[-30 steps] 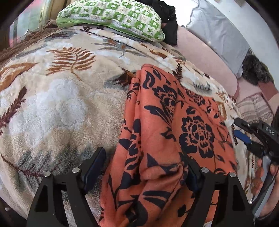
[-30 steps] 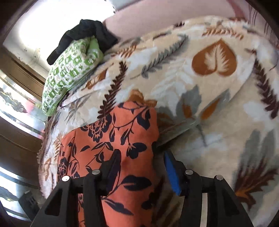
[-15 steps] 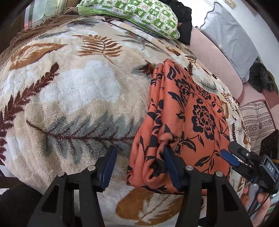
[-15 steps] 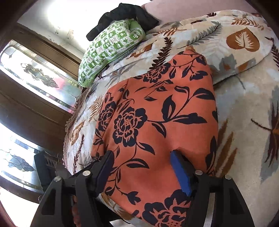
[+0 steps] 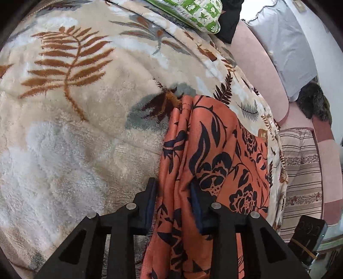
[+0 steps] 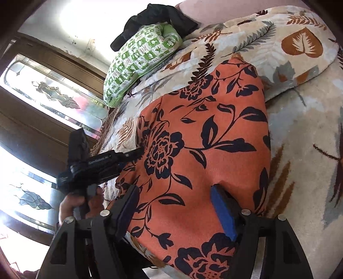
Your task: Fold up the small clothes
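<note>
An orange cloth (image 5: 225, 150) with a dark blue flower print lies folded on a plush leaf-patterned blanket (image 5: 75, 150). My left gripper (image 5: 173, 193) is closing on the cloth's near left edge, and the bunched folds fill the gap between its pads. In the right wrist view the cloth (image 6: 214, 120) spreads flat. My right gripper (image 6: 174, 193) stands open over its near end, its pads set wide on the flat fabric and nothing pinched. The left gripper (image 6: 133, 153) shows there at the cloth's left edge, held by a hand (image 6: 70, 203).
A green-and-white pillow (image 5: 199, 12) and a black garment (image 6: 154, 19) lie at the far end of the blanket (image 6: 300, 150). A grey pillow (image 5: 287, 47) and a striped cloth (image 5: 300, 171) lie to the right. A wooden cabinet with glass panels (image 6: 42, 96) stands beside the bed.
My left gripper swung onto the cloth's left edge and its jaws narrowed around the bunched folds. The right gripper came down over the cloth's near end with its jaws spread wider.
</note>
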`<action>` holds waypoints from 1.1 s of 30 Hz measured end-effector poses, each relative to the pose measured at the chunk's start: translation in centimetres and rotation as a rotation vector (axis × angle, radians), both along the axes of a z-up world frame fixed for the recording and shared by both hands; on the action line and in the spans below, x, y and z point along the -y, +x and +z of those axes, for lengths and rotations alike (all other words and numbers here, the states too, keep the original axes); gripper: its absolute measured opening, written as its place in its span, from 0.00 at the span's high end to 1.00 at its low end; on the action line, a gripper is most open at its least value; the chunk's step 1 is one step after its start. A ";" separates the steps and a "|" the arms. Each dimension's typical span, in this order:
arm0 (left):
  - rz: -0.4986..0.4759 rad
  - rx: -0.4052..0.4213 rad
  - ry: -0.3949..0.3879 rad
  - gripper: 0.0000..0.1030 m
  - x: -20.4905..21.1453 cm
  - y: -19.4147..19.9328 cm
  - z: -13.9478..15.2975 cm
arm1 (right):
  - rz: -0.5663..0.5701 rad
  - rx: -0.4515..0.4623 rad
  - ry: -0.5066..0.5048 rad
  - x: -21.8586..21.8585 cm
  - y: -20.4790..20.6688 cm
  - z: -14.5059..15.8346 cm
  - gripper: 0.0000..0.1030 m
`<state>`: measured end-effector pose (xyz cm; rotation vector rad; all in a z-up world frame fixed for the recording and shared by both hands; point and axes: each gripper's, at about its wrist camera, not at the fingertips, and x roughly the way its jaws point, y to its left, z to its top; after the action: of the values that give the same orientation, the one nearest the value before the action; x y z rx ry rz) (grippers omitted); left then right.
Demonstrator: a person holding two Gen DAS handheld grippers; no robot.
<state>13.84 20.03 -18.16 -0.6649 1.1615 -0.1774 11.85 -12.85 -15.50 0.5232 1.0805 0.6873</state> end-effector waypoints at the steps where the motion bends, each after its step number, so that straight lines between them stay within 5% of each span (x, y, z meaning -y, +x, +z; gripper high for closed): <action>1: -0.004 0.012 0.029 0.69 0.2 -0.2 0.5 | 0.001 -0.003 0.008 0.1 0.0 -0.1 0.30; 5: -0.011 0.120 0.179 0.69 2.2 -1.3 4.3 | 0.014 0.008 -0.004 0.1 -0.2 0.0 0.29; 8: 0.003 0.175 0.171 0.51 2.5 -2.7 6.1 | 0.017 0.016 -0.012 0.1 -0.4 0.1 0.29; 11: -0.015 0.056 0.248 0.50 3.0 -2.7 2.8 | 0.010 0.010 -0.017 0.1 -0.5 0.2 0.29; 13: 0.008 0.053 0.207 0.48 2.5 -2.8 1.1 | 0.010 0.010 -0.027 -0.1 -0.6 0.3 0.29; 18: 0.042 0.145 0.370 0.48 3.8 -5.0 5.5 | 0.006 0.014 -0.085 -0.6 -0.8 1.0 0.29; 23: 0.076 0.209 0.444 0.40 4.4 -7.5 7.7 | -0.035 0.048 -0.084 -0.3 -2.1 3.1 0.28; 33: 0.070 0.225 0.472 0.39 4.3 -10.1 8.4 | -0.063 0.088 -0.101 0.2 -3.5 5.4 0.28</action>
<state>3.72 15.68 -9.73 -0.2582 0.9161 0.0810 8.37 -13.01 -10.10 0.4346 1.0061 0.5923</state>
